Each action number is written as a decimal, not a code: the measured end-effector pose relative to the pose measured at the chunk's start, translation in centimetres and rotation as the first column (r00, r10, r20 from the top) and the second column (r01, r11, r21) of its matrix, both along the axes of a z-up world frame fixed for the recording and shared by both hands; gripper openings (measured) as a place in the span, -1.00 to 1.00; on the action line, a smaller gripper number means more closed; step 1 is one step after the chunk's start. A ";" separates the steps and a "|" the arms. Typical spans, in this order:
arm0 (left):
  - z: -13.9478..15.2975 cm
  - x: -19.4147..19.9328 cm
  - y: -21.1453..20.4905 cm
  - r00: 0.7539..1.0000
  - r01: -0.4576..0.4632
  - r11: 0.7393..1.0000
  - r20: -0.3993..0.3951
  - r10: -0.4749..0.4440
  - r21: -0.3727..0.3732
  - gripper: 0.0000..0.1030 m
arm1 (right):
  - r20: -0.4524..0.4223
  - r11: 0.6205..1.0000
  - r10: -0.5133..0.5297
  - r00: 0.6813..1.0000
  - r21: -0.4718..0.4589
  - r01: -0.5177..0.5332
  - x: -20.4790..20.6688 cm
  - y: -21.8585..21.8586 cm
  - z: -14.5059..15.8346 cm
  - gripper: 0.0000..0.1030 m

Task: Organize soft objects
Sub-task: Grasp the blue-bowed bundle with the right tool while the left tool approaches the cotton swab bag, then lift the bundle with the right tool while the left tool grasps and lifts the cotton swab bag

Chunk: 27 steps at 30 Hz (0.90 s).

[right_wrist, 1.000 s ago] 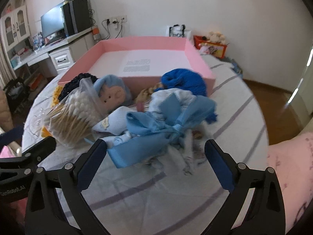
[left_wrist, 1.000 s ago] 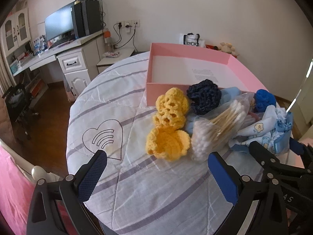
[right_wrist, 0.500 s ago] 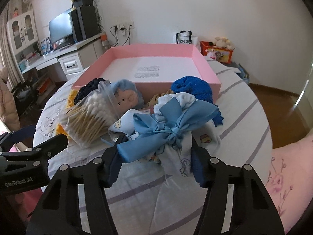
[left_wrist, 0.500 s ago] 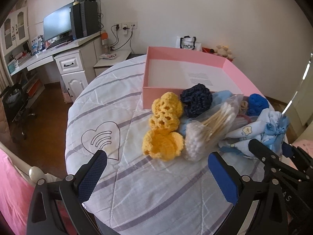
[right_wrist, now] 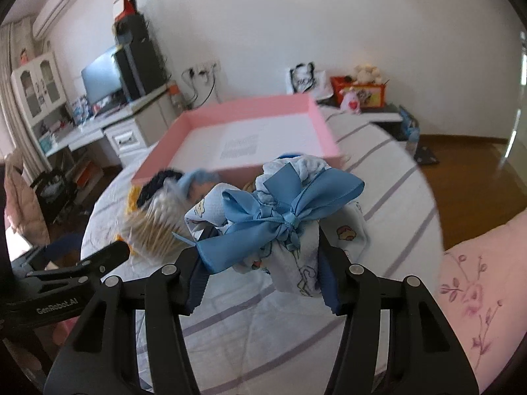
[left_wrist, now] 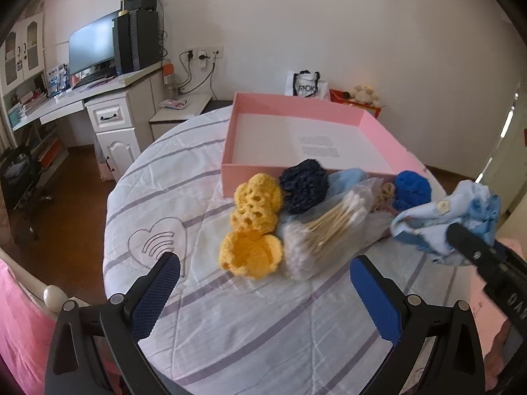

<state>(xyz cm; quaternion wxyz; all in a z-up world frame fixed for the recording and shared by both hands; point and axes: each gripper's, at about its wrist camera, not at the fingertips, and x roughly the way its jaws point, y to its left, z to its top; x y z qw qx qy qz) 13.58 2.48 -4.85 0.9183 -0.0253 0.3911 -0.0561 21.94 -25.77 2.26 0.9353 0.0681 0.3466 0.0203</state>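
The right gripper [right_wrist: 262,271] has just been closing and its fingers [right_wrist: 197,283] now clench a printed cloth bundle [right_wrist: 296,240], held above the striped bench [right_wrist: 263,322], its blue ribbon bow [right_wrist: 280,214] lying crosswise. The left gripper [left_wrist: 263,296] hovers with fingers spread, holding nothing. Beyond, a bag of cotton swabs [left_wrist: 326,227] lies angled toward the pink box [left_wrist: 257,164].

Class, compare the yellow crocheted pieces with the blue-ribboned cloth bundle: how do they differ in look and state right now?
The yellow crocheted pieces are open, holey yarn work; the cloth bundle is smooth printed fabric tied with a blue ribbon bow. The crocheted pieces lie untouched on the tablecloth; the bundle is clamped in the right gripper, whose jaws have just been closing on it. Both are soft, and both are outside the pink box.
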 end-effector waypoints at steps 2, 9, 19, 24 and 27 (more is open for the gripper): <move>0.1 0.1 -0.6 1.000 0.009 1.000 0.003 -0.009 0.007 0.98 | 0.024 1.000 -0.026 0.999 0.009 0.026 -0.4 -1.1 0.7 0.03; -0.2 1.4 -3.0 0.998 0.061 0.998 -0.024 -0.061 0.022 0.98 | 0.038 0.989 -0.145 0.989 0.006 0.145 -0.7 -4.6 1.2 0.03; -2.2 4.4 -5.2 0.993 0.070 0.996 -0.097 -0.065 0.047 -0.05 | -0.028 0.986 -0.161 0.986 0.047 0.163 0.6 -6.9 -1.3 0.03; -2.4 4.9 -4.4 0.993 0.069 0.998 -0.094 -0.068 0.012 -0.34 | -0.054 0.985 -0.157 0.986 0.064 0.161 1.1 -7.3 -2.3 0.03; -2.3 4.7 -4.1 0.993 0.077 0.997 -0.090 -0.077 -0.002 -0.40 | -0.058 0.984 -0.158 0.986 0.071 0.162 1.1 -7.4 -2.4 0.04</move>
